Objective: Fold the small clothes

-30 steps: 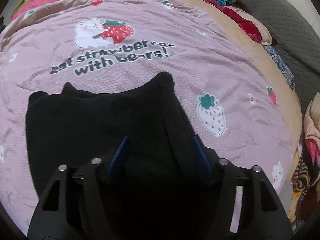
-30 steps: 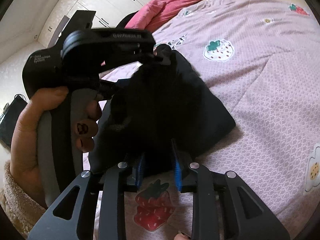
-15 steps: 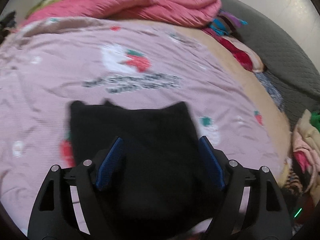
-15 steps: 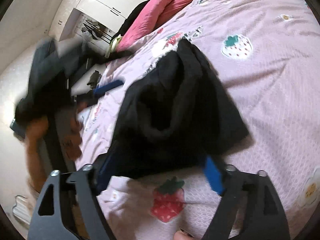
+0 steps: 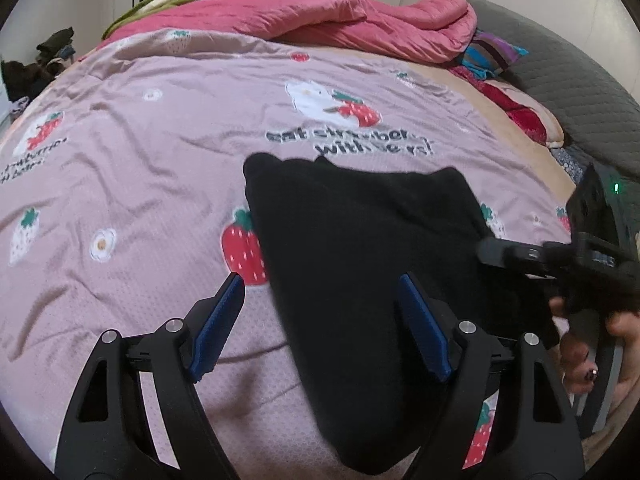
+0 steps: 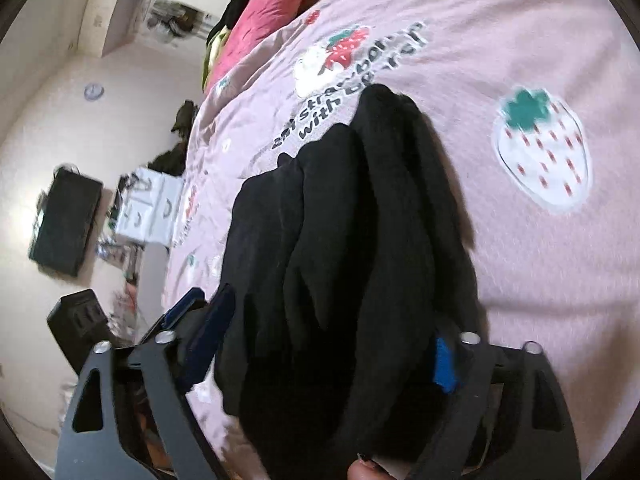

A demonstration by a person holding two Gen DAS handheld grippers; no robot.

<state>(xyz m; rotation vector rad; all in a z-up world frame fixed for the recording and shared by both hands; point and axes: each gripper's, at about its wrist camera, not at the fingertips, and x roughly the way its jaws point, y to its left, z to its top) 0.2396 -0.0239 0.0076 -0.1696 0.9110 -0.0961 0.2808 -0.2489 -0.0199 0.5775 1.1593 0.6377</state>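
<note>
We have let go: the left gripper (image 5: 320,312) gapes wider, the right gripper (image 6: 324,344) narrows unclamped around the folded black garment (image 5: 360,248).

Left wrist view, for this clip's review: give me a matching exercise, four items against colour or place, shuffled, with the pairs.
Items:
1. folded garment
2. bedspread
3. crumpled quilt
4. left gripper

Descriptions:
A. rose pink, heaped at the bed's far end
B. black, lying flat on the bed
C. blue pads apart, nothing pressed
D. mauve with strawberries and lettering

Pairs: 1-B, 2-D, 3-A, 4-C
</note>
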